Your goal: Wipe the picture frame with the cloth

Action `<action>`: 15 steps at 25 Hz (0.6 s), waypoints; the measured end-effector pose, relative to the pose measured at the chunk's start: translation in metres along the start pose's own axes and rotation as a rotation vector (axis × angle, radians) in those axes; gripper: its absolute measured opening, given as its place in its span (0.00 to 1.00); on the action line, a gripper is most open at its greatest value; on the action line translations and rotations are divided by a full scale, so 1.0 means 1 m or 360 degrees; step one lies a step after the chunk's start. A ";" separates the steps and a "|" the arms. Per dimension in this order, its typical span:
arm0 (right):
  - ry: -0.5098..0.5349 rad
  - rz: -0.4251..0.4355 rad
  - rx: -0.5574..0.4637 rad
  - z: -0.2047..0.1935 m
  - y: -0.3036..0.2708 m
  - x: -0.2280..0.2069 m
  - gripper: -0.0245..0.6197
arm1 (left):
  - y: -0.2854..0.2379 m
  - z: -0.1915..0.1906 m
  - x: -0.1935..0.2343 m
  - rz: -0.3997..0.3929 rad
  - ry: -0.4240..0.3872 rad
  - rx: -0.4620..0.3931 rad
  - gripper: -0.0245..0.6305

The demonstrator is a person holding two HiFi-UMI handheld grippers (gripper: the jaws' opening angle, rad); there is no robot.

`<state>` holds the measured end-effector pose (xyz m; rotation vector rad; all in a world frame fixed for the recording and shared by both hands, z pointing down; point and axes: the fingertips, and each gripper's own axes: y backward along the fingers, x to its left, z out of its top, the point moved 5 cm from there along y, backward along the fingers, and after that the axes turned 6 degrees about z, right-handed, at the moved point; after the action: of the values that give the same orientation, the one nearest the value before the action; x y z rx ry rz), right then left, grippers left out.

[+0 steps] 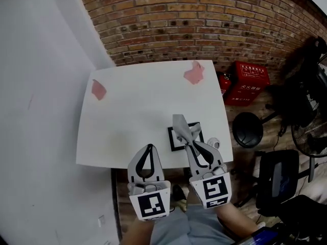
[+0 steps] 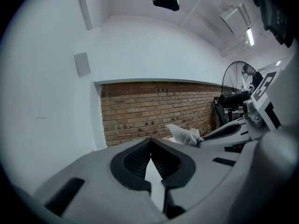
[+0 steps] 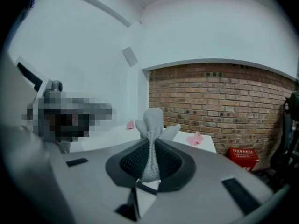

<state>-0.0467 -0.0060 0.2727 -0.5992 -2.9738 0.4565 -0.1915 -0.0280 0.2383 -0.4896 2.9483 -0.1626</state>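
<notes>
From the head view, the black picture frame [image 1: 174, 143] lies flat on the white table [image 1: 138, 111], close to its near edge and not far from its right edge. The right gripper [image 1: 190, 143] hangs over the frame with a grey cloth [image 1: 181, 126] sticking out past its tips. The right gripper view shows what the head view cannot: the jaws are pinched tight on the cloth, which stands up between them in a crumpled fold, while the frame itself is hidden below. The left gripper [image 1: 148, 148] sits just left of the frame, over the table's near edge. In the left gripper view its tips meet with nothing between them. Two pink scraps [image 1: 194, 73] mark the far corners, and the tabletop between them and the frame is broad and bare. Off the right edge stand a red box [image 1: 250, 80], a black stool [image 1: 248, 129] and a fan [image 1: 311, 137].
</notes>
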 end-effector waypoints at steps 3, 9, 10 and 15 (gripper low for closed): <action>-0.0018 0.0020 0.0025 -0.011 -0.012 -0.005 0.10 | -0.007 -0.014 0.000 0.0007 0.0002 0.0042 0.05; -0.0090 0.0103 0.0136 -0.040 -0.022 0.005 0.10 | 0.000 -0.039 -0.003 -0.0023 -0.0001 0.0180 0.05; -0.0098 0.0116 0.0151 -0.046 -0.027 0.005 0.10 | -0.002 -0.045 -0.003 -0.0020 0.0000 0.0202 0.05; -0.0173 0.0168 0.0246 -0.074 -0.049 0.009 0.10 | -0.008 -0.078 -0.004 -0.0036 -0.0009 0.0303 0.05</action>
<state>-0.0636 -0.0252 0.3582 -0.7395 -2.9796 0.7429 -0.1985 -0.0277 0.3170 -0.4950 2.8837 -0.4387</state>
